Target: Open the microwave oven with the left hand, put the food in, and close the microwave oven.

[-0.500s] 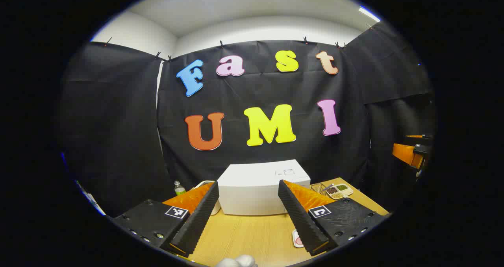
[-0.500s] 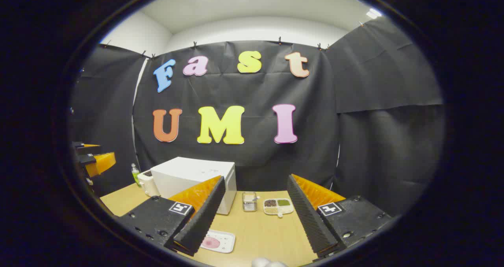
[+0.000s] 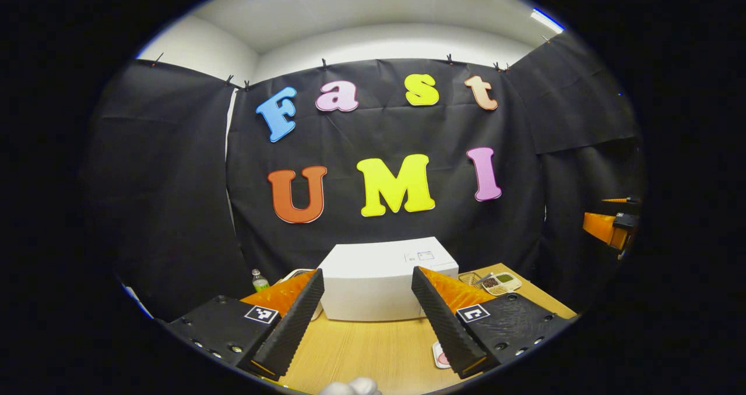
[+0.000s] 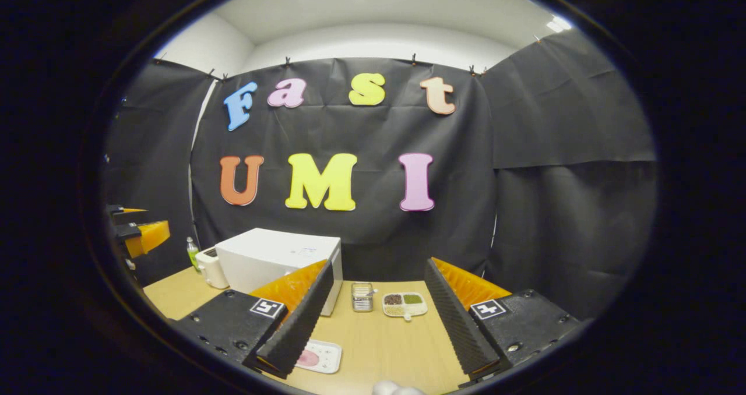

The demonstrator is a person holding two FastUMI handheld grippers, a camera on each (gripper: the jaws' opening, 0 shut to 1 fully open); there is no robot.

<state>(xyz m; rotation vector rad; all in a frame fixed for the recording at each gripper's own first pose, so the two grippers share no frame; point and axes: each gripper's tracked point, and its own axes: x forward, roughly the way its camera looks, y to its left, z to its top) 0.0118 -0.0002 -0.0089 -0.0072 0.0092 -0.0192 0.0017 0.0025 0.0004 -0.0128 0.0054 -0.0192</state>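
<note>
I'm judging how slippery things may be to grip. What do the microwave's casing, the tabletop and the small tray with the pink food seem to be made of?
Microwave: smooth matte white casing, probably painted metal or plastic; the look leaves it open.
Tabletop: light wood or wood-look laminate, with visible grain lines and a low sheen.
Small tray: white, thin and smooth with rounded corners, likely plastic or ceramic; too small to tell.

We see the food tray [image 3: 440,354] half hidden behind a finger of the left hand-held gripper [image 3: 364,319]; the contents of the sectioned dish [image 4: 404,304] are too small to tell.
</note>
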